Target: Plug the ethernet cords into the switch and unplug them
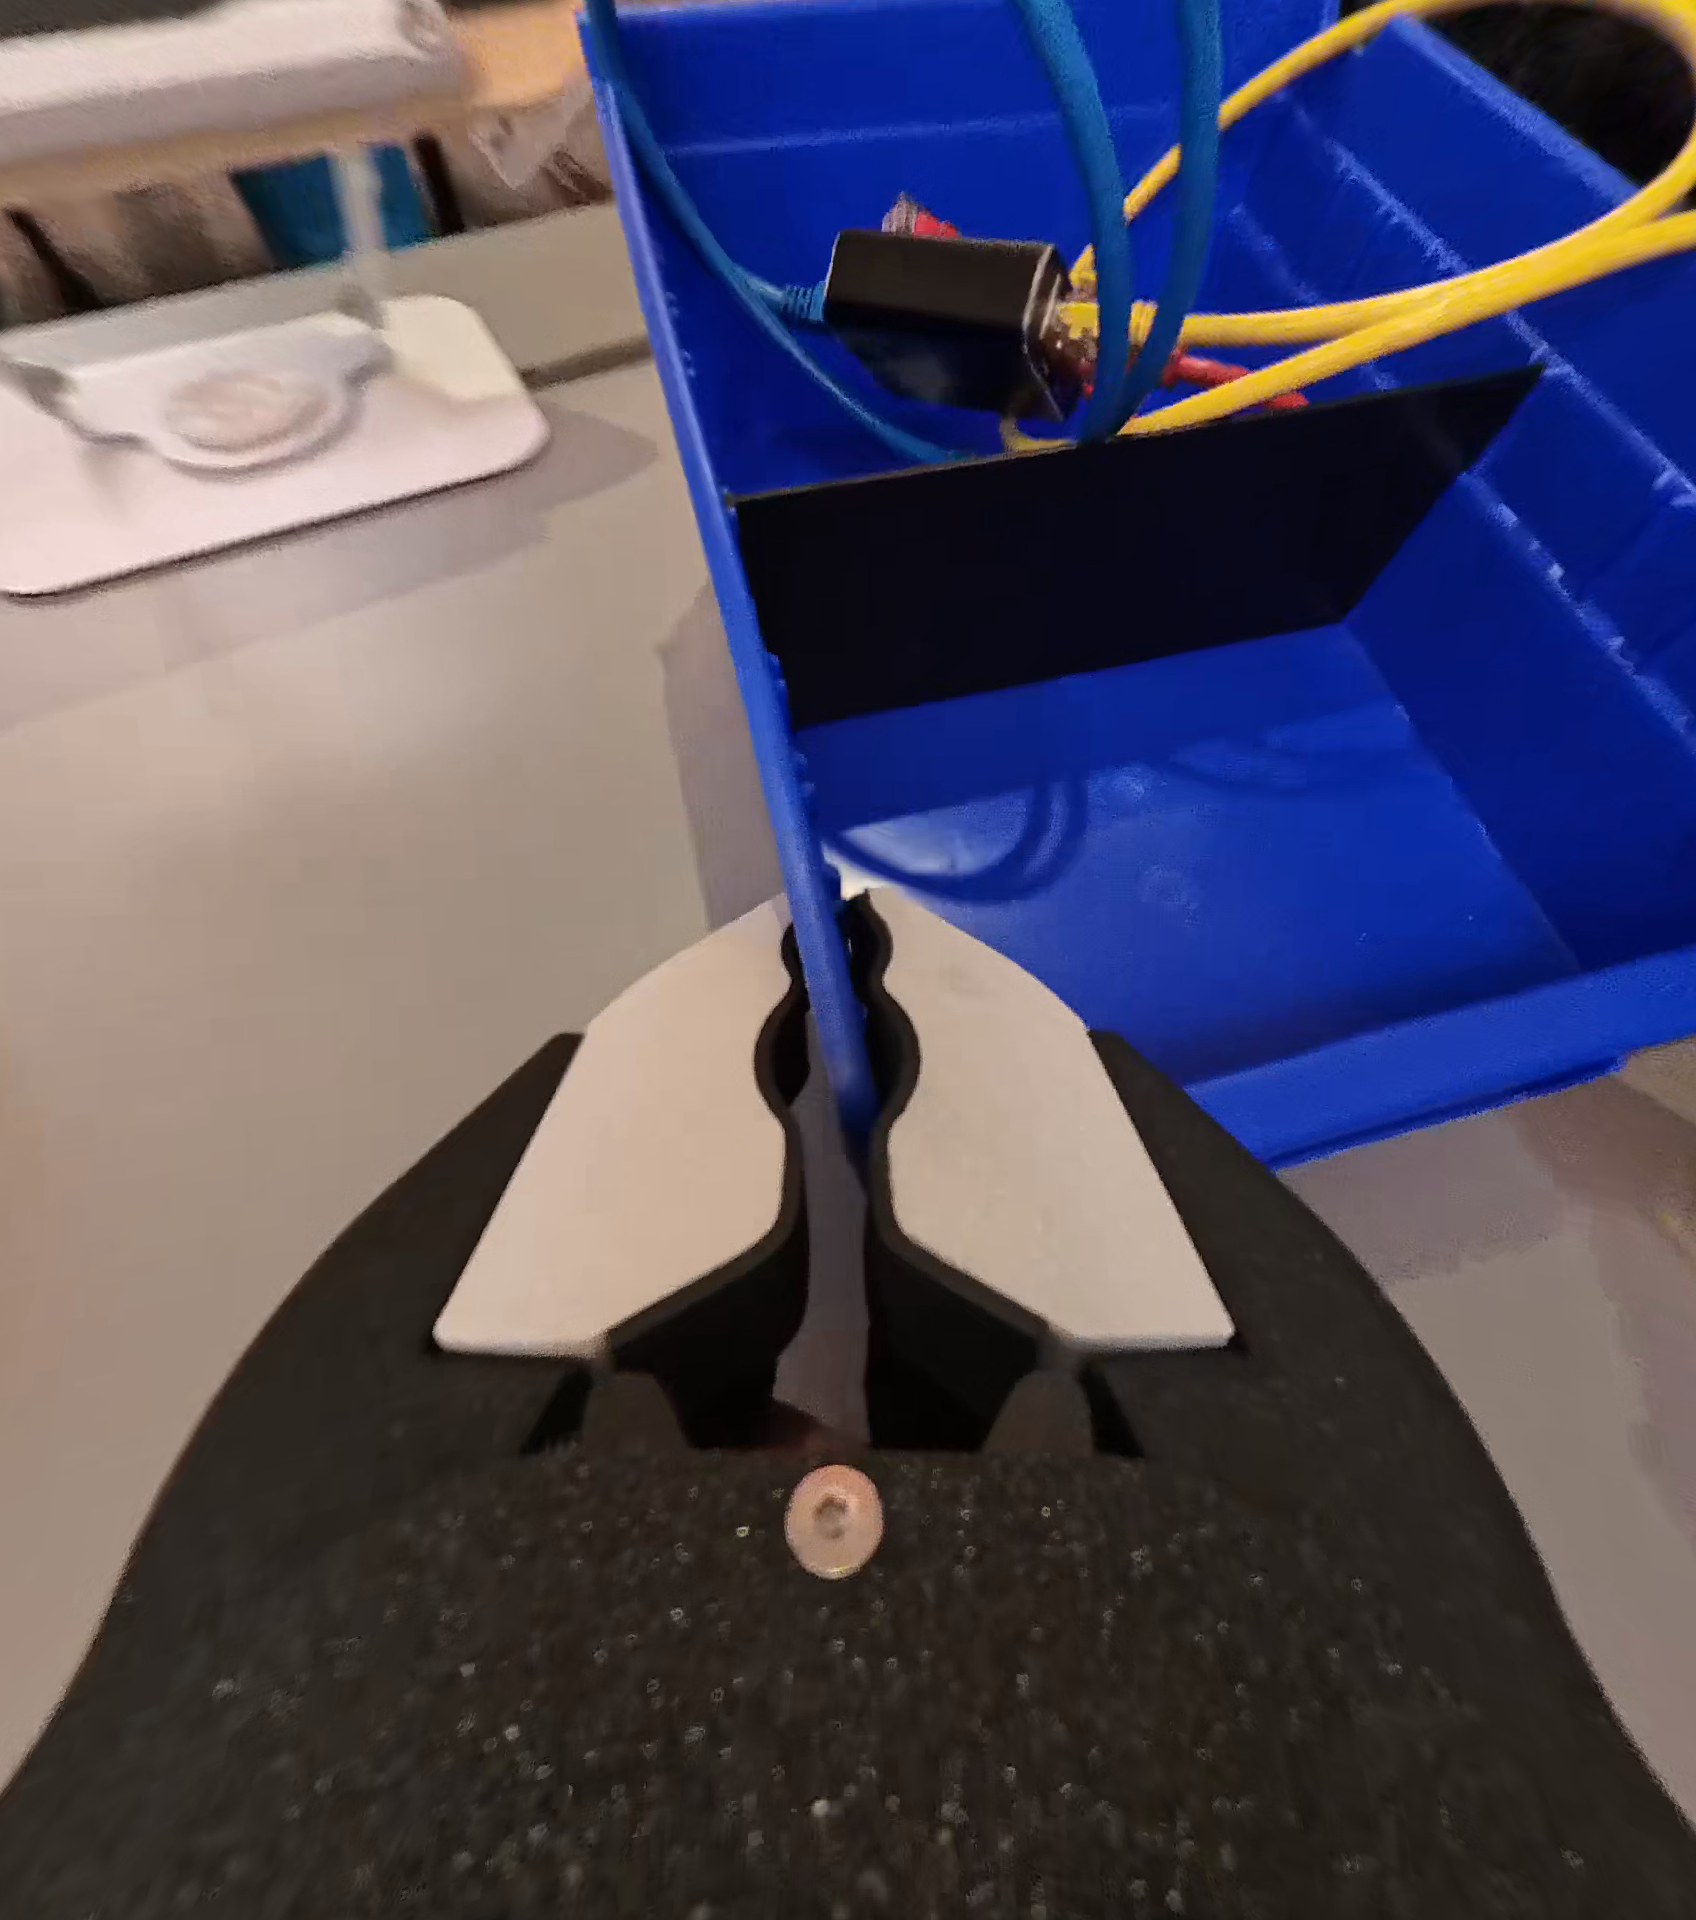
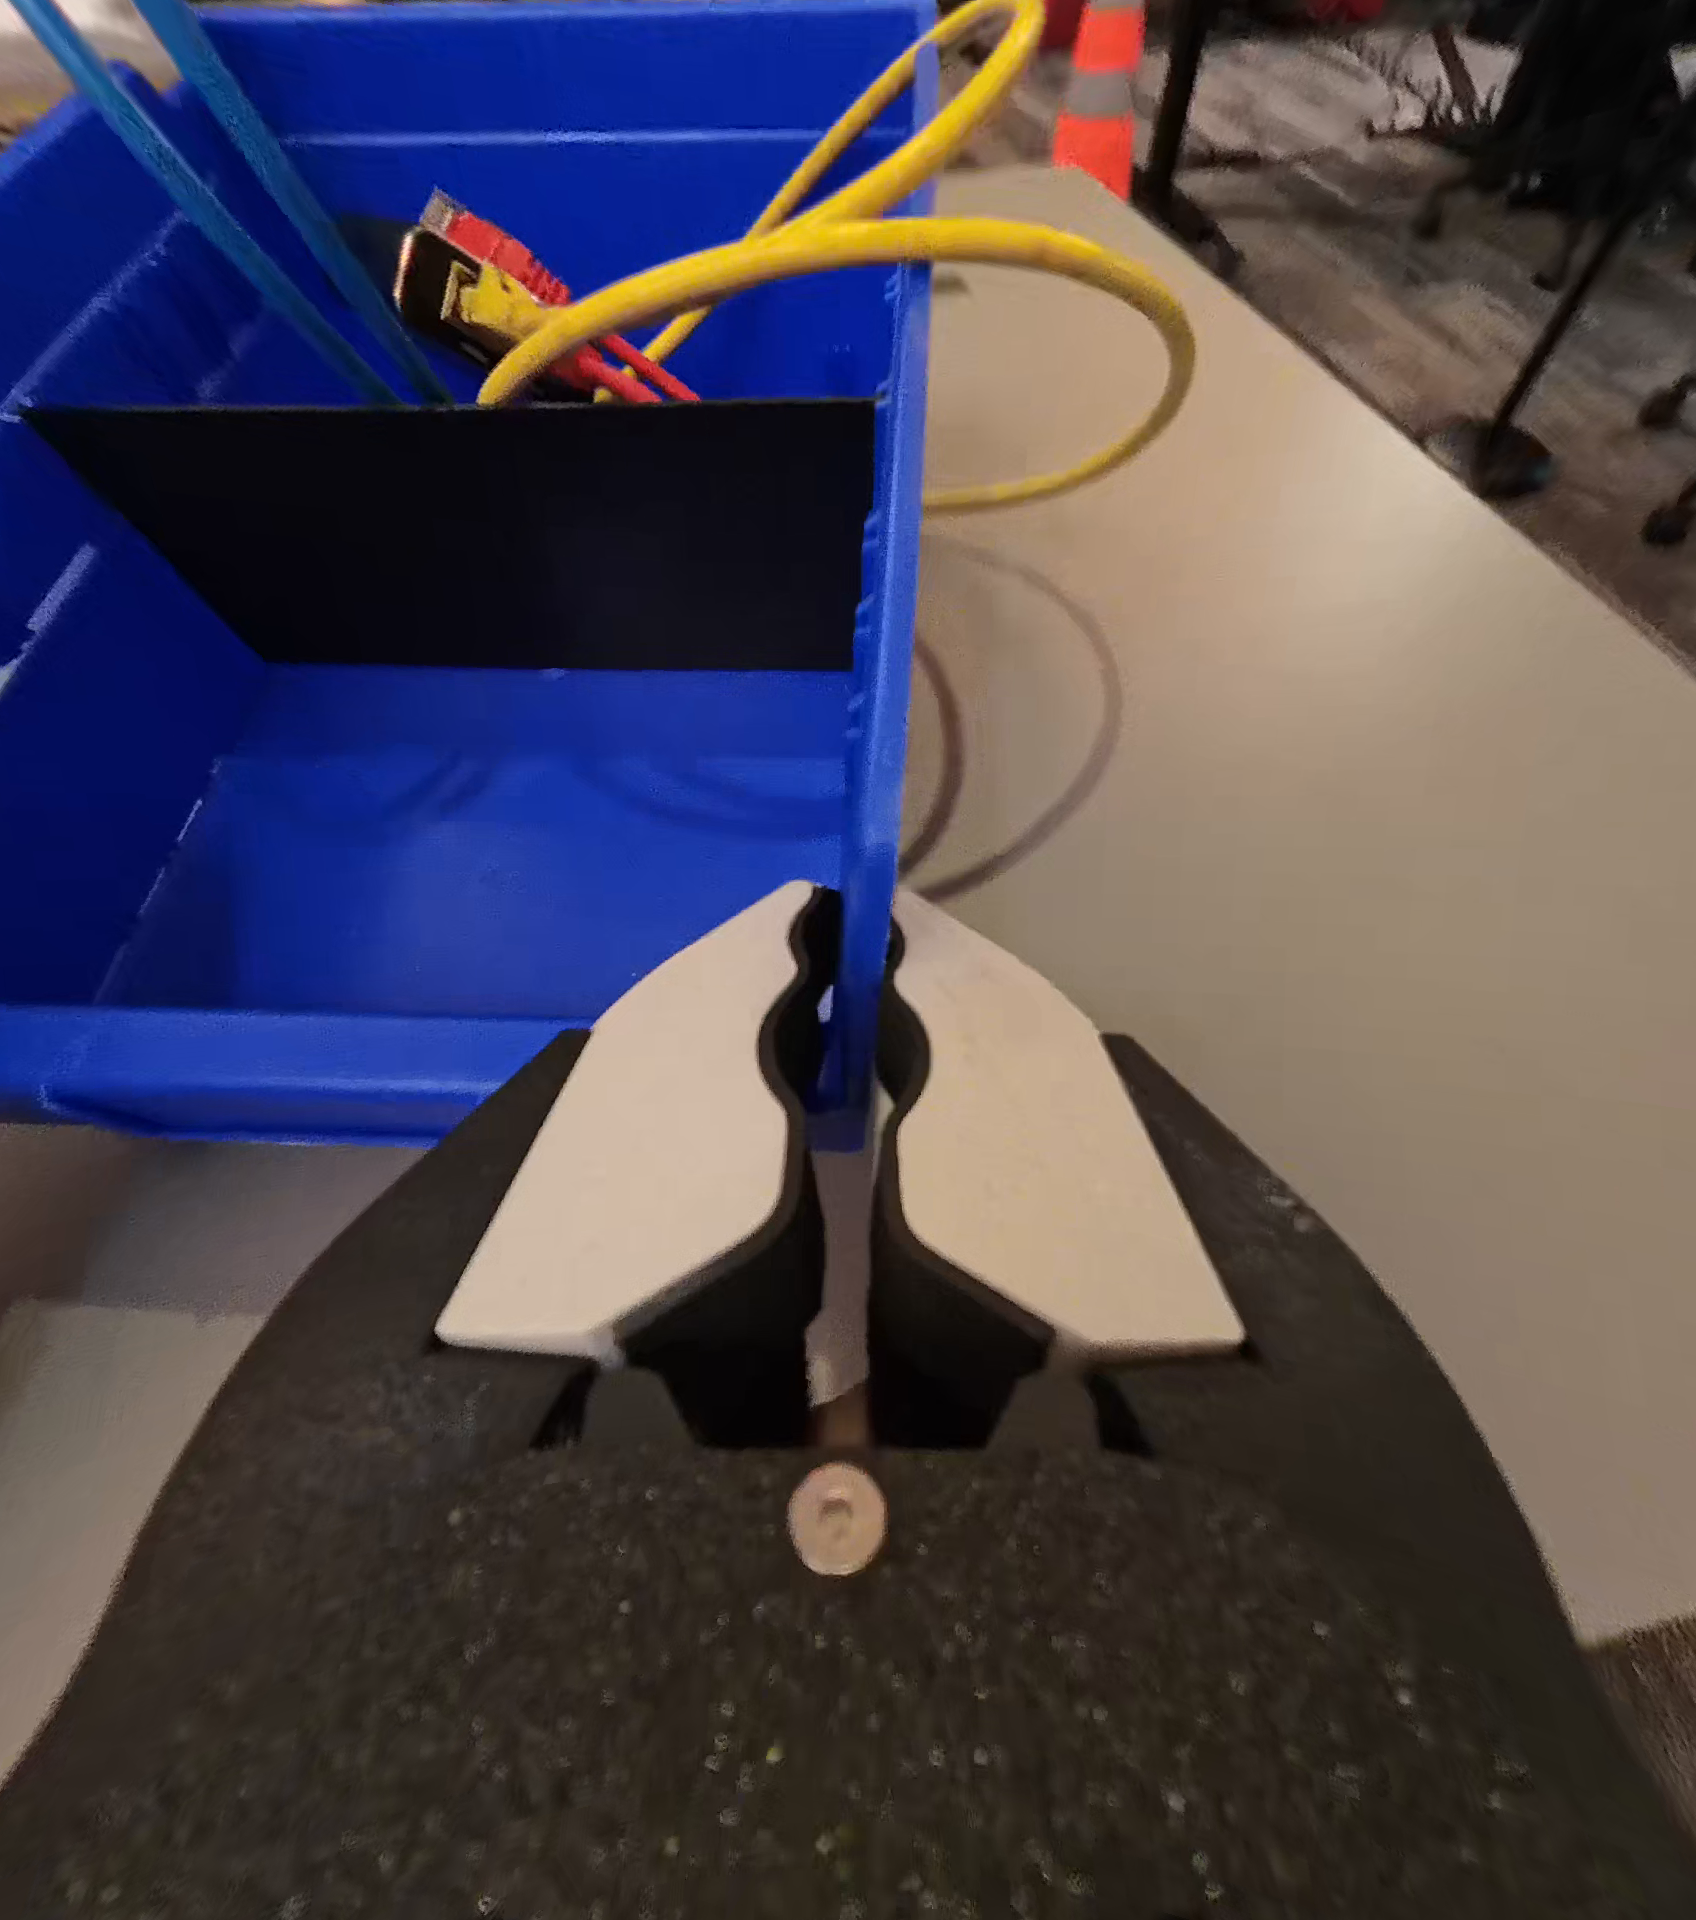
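On the grey tabletop (image 2: 1343,935), I had each hand-held gripper clamped on a side wall of the blue plastic bin (image 1: 1343,935): left (image 1: 828,925), right (image 2: 854,914). Behind its black divider (image 2: 470,530) lay the small black switch (image 1: 937,291), seemingly with yellow (image 2: 823,249), red (image 2: 615,369) and blue (image 1: 1114,208) ethernet cords attached.

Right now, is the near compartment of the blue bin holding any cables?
No. The blue bin's near compartment is bare; the cables sit behind the black divider.
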